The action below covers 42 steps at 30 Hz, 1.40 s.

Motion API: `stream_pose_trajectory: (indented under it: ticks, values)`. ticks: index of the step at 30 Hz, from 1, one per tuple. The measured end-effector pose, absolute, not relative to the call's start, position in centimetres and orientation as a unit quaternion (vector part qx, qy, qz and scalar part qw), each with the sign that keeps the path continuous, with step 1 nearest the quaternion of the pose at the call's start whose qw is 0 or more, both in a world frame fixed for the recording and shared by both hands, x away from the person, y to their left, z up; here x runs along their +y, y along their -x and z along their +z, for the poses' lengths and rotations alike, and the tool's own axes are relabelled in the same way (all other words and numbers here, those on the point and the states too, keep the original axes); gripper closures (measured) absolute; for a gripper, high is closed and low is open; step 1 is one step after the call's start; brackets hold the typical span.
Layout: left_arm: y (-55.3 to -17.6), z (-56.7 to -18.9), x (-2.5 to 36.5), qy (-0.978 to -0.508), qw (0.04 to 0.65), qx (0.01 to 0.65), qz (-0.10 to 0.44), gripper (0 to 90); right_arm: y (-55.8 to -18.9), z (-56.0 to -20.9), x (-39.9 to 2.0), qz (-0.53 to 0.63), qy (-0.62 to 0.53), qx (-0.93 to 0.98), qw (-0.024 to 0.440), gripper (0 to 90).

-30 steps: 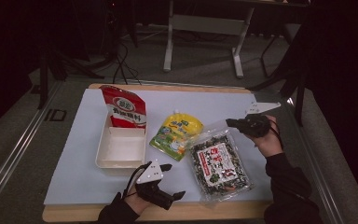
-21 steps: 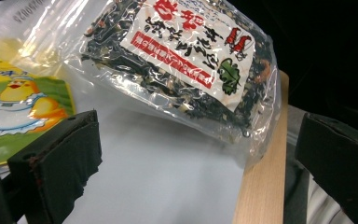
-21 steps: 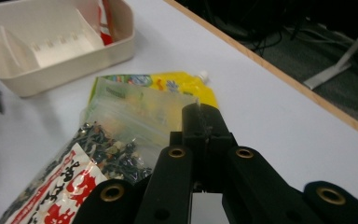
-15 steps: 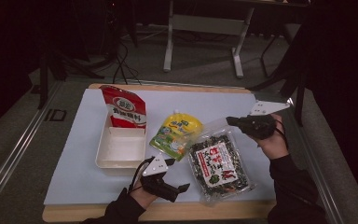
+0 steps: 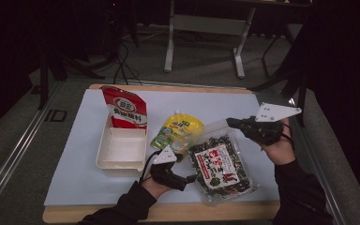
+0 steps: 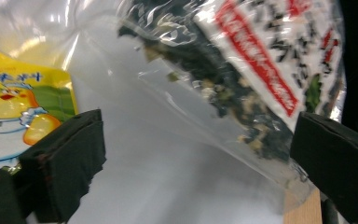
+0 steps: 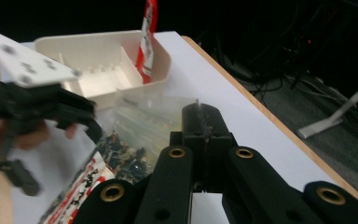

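Two claws are working on one bag. My right gripper (image 5: 232, 122) has its jaws pressed together on the clear top corner of the seaweed bag (image 5: 220, 166) and holds that corner above the table. My left gripper (image 5: 192, 177) is wide apart, with the bag's lower edge between its pads but not pinched. I judge the lift has only begun; the white tray (image 5: 122, 149), beside the yellow pouch (image 5: 178, 131), has nothing in it.
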<state>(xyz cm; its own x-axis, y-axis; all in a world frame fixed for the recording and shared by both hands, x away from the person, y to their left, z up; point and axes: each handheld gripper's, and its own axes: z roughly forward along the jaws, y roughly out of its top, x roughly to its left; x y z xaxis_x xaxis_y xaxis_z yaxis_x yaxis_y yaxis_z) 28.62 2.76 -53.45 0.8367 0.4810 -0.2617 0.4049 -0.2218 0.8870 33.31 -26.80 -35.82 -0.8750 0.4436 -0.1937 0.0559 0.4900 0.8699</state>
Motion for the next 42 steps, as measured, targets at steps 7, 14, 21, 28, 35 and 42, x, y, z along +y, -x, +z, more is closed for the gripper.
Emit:
stream_pose_trajectory:
  ticks: [7, 14, 21, 28, 35, 42]
  values:
    - [-28.9, -53.7, 2.0, -0.779, 0.582, 0.234, -0.012, 26.2, -32.6, -35.2, -26.5, 0.489, -0.135, 0.838, 0.200, 90.0]
    - [-28.5, -52.3, 2.5, -0.753, 0.622, 0.214, -0.033, 51.8, -32.1, -34.8, -27.0, 0.499, -0.138, 0.832, 0.200, 90.0]
    - [-27.4, -49.7, 2.4, -0.749, 0.631, 0.198, -0.045, 70.5, -31.6, -33.9, -27.2, 0.510, -0.136, 0.824, 0.206, 90.0]
    - [-26.3, -47.8, 2.4, -0.760, 0.619, 0.197, -0.033, 75.4, -31.0, -33.2, -27.8, 0.529, -0.134, 0.812, 0.207, 90.0]
    - [-26.1, -46.3, 2.7, -0.770, 0.603, 0.209, -0.017, 77.1, -30.9, -33.3, -28.3, 0.550, -0.144, 0.796, 0.206, 89.7]
    - [-26.1, -44.7, 3.6, -0.775, 0.595, 0.210, 0.021, 77.7, -31.3, -33.8, -29.4, 0.570, -0.164, 0.781, 0.194, 67.1]
